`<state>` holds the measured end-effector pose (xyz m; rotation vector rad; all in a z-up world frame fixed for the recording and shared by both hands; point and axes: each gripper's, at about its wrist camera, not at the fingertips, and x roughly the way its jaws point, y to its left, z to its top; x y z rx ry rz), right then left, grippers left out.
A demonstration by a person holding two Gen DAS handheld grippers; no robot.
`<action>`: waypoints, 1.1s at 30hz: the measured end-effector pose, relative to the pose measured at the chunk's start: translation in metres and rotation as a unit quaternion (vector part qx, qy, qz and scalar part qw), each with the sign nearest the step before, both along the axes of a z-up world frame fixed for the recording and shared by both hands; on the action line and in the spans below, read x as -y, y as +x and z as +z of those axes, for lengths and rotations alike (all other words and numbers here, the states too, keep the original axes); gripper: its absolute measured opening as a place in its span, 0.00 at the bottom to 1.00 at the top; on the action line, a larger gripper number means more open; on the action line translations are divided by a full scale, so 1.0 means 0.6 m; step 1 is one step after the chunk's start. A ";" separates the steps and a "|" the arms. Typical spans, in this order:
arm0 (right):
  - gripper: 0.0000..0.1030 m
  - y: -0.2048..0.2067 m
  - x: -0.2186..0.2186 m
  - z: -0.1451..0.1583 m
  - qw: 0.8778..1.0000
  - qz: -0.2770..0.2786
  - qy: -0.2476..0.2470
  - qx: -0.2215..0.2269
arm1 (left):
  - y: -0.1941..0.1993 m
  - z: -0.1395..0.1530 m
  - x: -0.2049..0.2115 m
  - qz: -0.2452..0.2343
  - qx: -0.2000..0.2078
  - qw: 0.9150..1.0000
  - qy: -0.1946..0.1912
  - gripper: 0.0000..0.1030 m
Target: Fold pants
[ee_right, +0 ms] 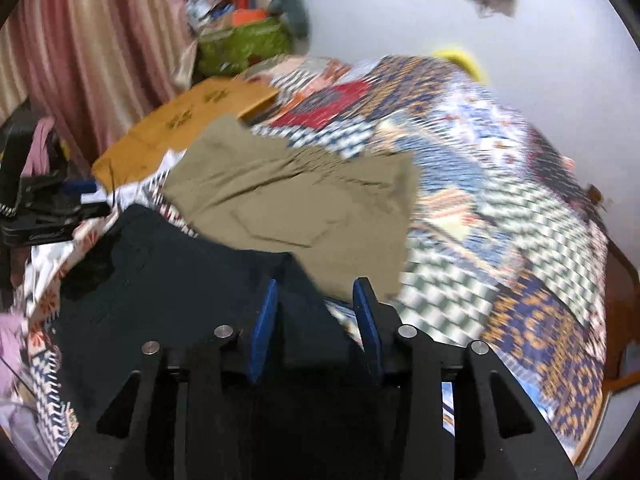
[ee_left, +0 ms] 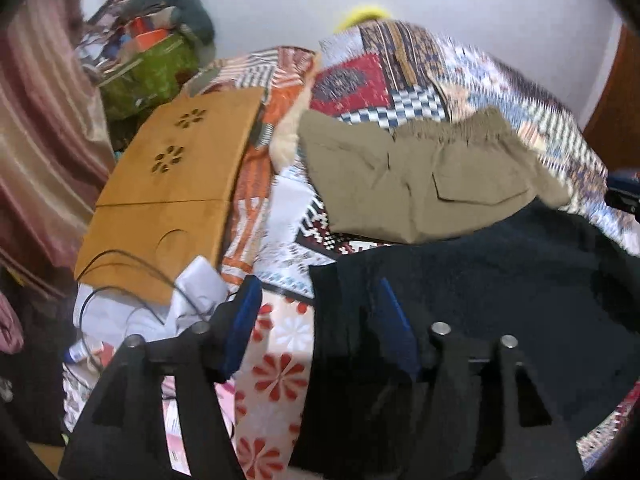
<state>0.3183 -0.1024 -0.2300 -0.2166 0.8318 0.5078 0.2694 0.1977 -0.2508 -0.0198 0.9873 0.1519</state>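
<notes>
Dark navy pants (ee_left: 480, 280) lie on the patterned bed quilt (ee_left: 400, 92) in front of both grippers; they also show in the right wrist view (ee_right: 180, 280). Folded khaki pants (ee_left: 420, 184) lie just beyond them, also seen in the right wrist view (ee_right: 300, 200). My left gripper (ee_left: 320, 304) is open, its left finger over the quilt and its right finger over the dark pants' left edge. My right gripper (ee_right: 316, 308) is open with the dark fabric's right edge between the blue pads. The left gripper appears at the left edge of the right wrist view (ee_right: 52, 208).
A wooden lap tray (ee_left: 176, 184) lies on the bed's left side with cables and white paper (ee_left: 200, 288) near it. A green bag (ee_left: 148, 76) of items and a curtain (ee_left: 40, 140) stand at far left. A wall lies beyond the bed.
</notes>
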 end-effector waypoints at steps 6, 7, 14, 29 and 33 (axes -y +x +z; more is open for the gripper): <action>0.36 -0.062 0.111 0.052 0.997 -0.070 0.026 0.028 | -0.069 0.022 -0.021 0.031 0.001 0.999 -0.009 0.62; 0.36 -0.075 0.132 0.060 0.996 -0.083 0.027 0.037 | -0.078 0.019 -0.021 0.033 -0.003 0.999 -0.007 0.62; 0.45 -0.171 0.280 0.099 0.979 -0.190 0.017 0.077 | -0.122 -0.020 0.005 0.039 -0.033 0.998 -0.033 0.62; 0.48 -0.328 0.481 -0.035 0.938 -0.347 0.000 -0.024 | -0.137 -0.101 0.082 0.009 -0.089 0.995 -0.032 0.61; 0.48 -0.348 0.505 -0.085 0.930 -0.363 0.008 -0.065 | -0.138 -0.098 0.087 0.013 -0.079 0.997 -0.020 0.51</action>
